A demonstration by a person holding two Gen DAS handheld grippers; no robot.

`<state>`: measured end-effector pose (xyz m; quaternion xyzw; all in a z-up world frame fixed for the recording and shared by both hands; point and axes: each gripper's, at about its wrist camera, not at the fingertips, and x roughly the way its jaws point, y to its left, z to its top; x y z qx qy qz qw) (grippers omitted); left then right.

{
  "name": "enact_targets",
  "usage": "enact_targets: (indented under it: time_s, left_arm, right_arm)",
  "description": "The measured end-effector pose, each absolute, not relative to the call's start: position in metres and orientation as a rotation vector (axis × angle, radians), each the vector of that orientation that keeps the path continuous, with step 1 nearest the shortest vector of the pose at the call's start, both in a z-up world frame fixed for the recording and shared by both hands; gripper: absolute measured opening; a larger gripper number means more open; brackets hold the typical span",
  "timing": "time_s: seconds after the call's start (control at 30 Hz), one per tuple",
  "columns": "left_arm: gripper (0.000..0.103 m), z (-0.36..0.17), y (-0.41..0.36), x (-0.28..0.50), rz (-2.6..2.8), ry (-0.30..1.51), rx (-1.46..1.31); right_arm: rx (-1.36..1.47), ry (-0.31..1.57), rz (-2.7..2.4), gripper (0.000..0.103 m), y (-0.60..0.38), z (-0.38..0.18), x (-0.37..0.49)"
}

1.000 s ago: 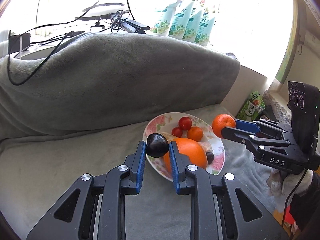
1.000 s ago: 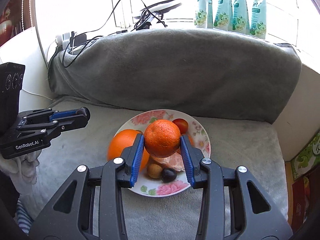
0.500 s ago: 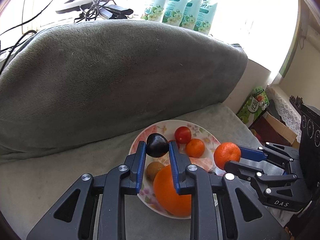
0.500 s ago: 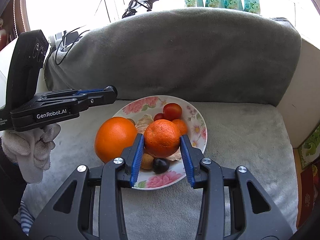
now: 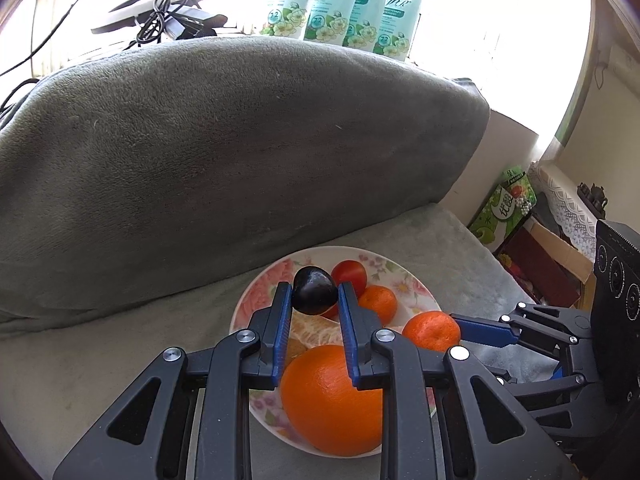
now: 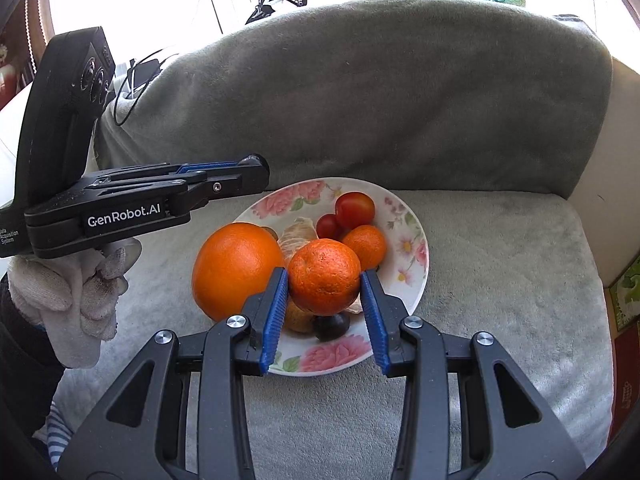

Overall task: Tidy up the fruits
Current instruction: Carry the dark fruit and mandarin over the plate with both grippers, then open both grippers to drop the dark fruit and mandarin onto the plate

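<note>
A floral plate [image 6: 408,236] [image 5: 416,284] lies on the grey sofa seat. On it sit a big orange [image 6: 236,270] [image 5: 332,400], cherry tomatoes [image 6: 354,209] [image 5: 349,276], a small mandarin [image 6: 366,246] [image 5: 378,302], peeled citrus segments [image 6: 298,236], a brownish fruit and a dark plum [image 6: 331,326]. My left gripper [image 5: 314,292] is shut on a dark plum [image 5: 314,290] above the plate's far side. Over the plate's near half, my right gripper [image 6: 325,280] is shut on a mandarin [image 6: 324,276] [image 5: 431,330]. The left gripper [image 6: 256,176] shows side-on at the plate's left edge.
The grey-covered sofa back [image 5: 240,140] rises right behind the plate. Tubes [image 5: 340,8] and cables [image 5: 168,20] line the sill above it. A gloved hand [image 6: 80,280] holds the left gripper. Boxes [image 5: 512,204] stand off the seat's right end.
My left gripper carried the plum rightward over the plate, now above its far side. The right gripper sank a little with the mandarin, closer to the fruit pile.
</note>
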<state>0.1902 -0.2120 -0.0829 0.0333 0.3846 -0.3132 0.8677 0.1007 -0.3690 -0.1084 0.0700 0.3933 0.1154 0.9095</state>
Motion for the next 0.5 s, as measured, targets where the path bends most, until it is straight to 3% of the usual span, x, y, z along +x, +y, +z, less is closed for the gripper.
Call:
enact_targets:
  time_s: [0.5]
  left_arm:
    - [0.026,-0.0851,-0.2171,0.193,-0.655,0.809,0.081]
  right_arm:
    - [0.123,0.811,0.241,0.04,-0.3647,-0.1096,0.1073]
